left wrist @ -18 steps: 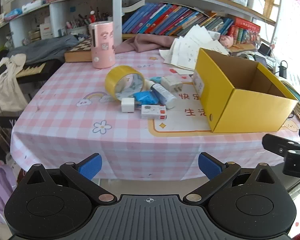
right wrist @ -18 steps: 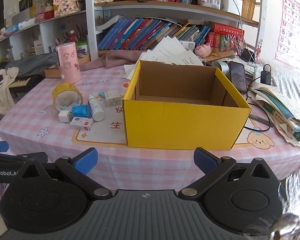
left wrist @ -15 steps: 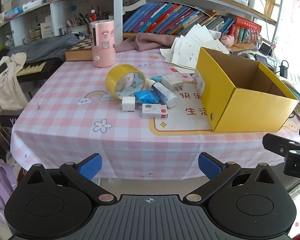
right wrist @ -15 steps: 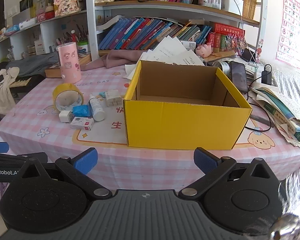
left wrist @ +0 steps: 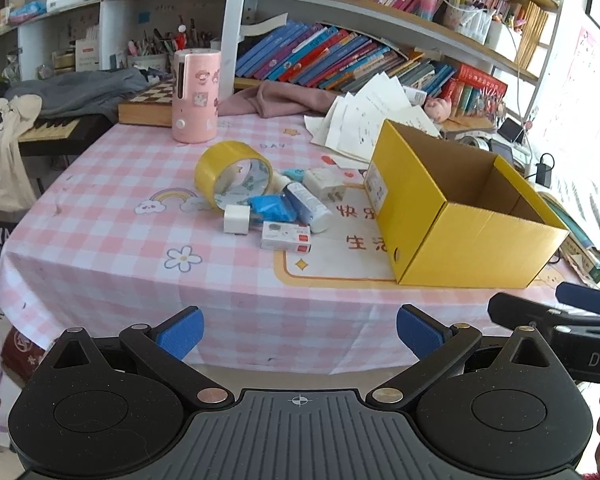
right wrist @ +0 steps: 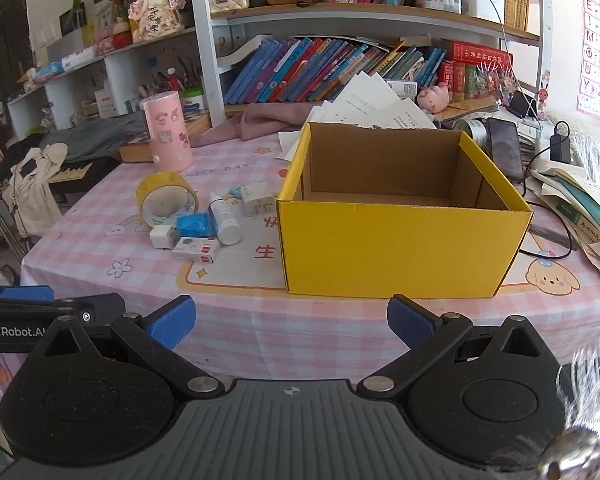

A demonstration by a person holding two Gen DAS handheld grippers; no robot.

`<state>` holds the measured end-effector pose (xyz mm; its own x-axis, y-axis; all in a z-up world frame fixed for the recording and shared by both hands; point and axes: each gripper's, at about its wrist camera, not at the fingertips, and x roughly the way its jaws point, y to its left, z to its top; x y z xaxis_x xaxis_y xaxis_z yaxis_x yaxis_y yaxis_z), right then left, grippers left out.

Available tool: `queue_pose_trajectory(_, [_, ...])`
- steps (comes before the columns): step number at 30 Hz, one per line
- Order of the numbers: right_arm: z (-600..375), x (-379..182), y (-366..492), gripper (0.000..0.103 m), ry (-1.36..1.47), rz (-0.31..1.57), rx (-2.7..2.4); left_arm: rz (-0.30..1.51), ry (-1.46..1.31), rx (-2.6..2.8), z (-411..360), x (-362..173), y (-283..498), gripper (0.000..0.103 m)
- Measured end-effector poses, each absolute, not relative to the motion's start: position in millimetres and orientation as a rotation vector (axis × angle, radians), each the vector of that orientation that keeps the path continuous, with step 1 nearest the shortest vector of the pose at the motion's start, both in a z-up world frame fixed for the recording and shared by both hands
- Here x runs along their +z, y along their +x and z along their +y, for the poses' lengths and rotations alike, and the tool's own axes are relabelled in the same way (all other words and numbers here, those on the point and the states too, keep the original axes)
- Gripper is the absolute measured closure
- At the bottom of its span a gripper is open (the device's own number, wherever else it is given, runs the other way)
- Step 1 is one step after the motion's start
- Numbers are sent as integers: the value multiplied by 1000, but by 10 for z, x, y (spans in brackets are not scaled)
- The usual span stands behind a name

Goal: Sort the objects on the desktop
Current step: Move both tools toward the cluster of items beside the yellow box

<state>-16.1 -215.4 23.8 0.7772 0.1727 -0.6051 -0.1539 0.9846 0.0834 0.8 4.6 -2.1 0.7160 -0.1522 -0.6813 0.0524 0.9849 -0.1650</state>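
A cluster of small items lies on the pink checked tablecloth: a yellow tape roll, a white charger cube, a blue packet, a white bottle with a blue label, a white plug adapter and a small white-and-red box. To their right stands an open yellow cardboard box, empty inside. My left gripper and right gripper both hover open in front of the table's near edge, holding nothing.
A pink cylinder stands at the back of the table, beside a chessboard box, a pink cloth and loose papers. Bookshelves rise behind. Books, a phone and cables crowd the right side.
Both views have tilted up slightly, so the table and its items sit a little lower in frame. The jaws have stayed wide, and nothing on the table has moved.
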Motion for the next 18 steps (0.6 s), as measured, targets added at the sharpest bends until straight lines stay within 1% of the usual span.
queue_pose_trajectory(18, [-2116, 226, -169, 0, 39, 690, 194, 740, -122, -109, 83, 36, -65, 0])
